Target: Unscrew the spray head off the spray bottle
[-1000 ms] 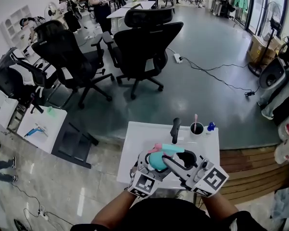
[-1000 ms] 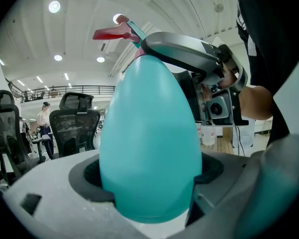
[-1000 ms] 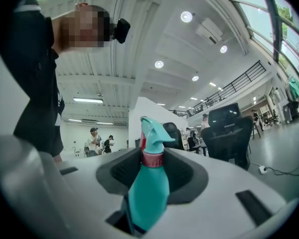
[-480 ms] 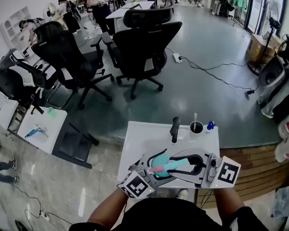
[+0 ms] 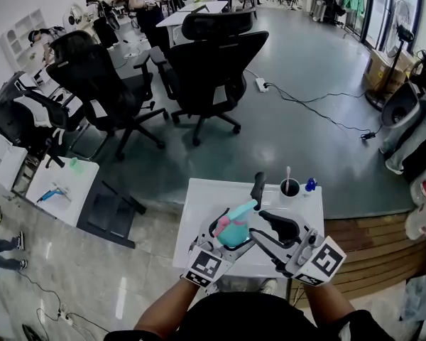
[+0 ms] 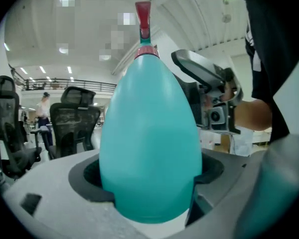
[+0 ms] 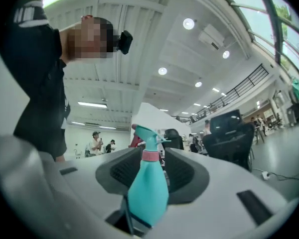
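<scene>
Over the table (image 5: 199, 212), the left gripper (image 5: 224, 244) pinched the bottle (image 5: 233, 231). The right gripper's (image 5: 255, 231) jaws had just been opening, with the bottle untouched between them. A square grip on the collar (image 7: 150, 156) seemed wise.

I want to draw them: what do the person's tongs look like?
Pale grey left tongs and right tongs, dark ribbed pads, each with a white cube of black square markers. Black top. The right tongs just opened wider, spray bottle between them.

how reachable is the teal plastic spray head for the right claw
Likely yes: the right claw, its jaws just opening, flanks the teal plastic spray head without touching. The left claw grips the teal egg-shaped bottle lower, leaving it bare.
</scene>
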The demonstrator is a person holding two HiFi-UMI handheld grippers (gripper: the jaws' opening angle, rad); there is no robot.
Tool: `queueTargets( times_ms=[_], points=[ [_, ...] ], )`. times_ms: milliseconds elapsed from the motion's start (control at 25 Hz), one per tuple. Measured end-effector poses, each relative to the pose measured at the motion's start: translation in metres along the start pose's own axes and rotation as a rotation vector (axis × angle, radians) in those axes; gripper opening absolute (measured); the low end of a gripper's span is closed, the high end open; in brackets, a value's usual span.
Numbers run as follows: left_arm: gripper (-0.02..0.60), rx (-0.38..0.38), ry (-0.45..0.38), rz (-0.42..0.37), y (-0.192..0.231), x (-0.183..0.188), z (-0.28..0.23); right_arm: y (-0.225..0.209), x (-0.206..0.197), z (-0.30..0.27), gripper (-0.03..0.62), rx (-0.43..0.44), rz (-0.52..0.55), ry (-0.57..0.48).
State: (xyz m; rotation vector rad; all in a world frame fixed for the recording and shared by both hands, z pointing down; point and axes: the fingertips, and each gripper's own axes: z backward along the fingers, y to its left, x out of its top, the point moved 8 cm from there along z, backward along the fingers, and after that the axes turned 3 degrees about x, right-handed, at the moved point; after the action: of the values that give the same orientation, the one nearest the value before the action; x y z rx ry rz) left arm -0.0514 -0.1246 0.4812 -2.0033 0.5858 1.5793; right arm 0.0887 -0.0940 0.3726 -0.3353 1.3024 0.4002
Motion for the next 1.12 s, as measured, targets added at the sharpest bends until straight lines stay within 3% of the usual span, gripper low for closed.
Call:
queueTargets(
  times_ms=[200,440,600,840,1120],
  points=[
    [0.460,0.122,0.047,-0.012,0.002,-0.006,-0.005,0.007,-0.009,-0.011,0.163,-0.104,-0.002,0.073],
    [0.460,0.159,0.077,-0.031,-0.006,-0.012,-0.008,0.007,-0.011,-0.021,0.158,-0.186,-0.043,0.102],
    [0.460,0.154,0.064,-0.045,-0.010,-0.010,-0.009,0.010,-0.009,-0.021,0.138,-0.176,-0.069,0.101],
    [0.460,0.005,0.013,-0.056,-0.017,-0.006,-0.001,0.011,-0.002,-0.014,0.135,-0.022,-0.042,0.117],
    [0.460,-0.306,-0.062,-0.128,-0.034,0.004,0.010,0.021,0.007,-0.002,0.133,0.351,-0.036,0.139]
  ],
)
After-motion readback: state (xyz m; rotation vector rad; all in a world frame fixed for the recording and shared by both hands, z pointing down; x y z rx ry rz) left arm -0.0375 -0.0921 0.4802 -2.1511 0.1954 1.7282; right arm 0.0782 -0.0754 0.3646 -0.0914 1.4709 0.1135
